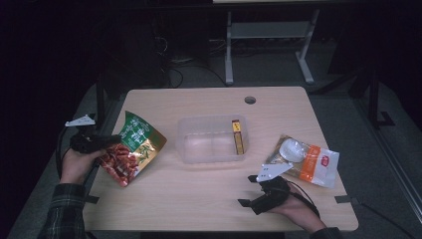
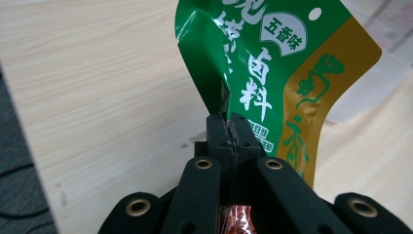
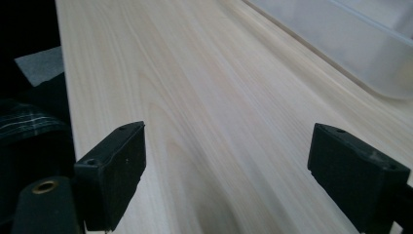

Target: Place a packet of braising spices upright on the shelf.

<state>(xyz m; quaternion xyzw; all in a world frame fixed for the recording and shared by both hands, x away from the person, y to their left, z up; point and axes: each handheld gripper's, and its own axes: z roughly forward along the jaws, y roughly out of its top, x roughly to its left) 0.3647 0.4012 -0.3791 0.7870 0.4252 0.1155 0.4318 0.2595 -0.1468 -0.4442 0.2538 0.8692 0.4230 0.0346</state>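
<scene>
Left claw (image 2: 229, 127) clamped tight on edge of green snack bag (image 1: 133, 147), at left of high view. Bag lifted over table's (image 1: 199, 199) left edge, long axis slanting from upper left to lower right, red end lowest. Right claw (image 3: 226, 170) gaping wide, nothing between jaws, low over bare wood at lower right of high view. Broad free table between claws. Clear plastic bin (image 1: 211, 140) at centre holds yellow box (image 1: 238, 136) against right wall. White-orange packet (image 1: 306, 162) near right edge.
</scene>
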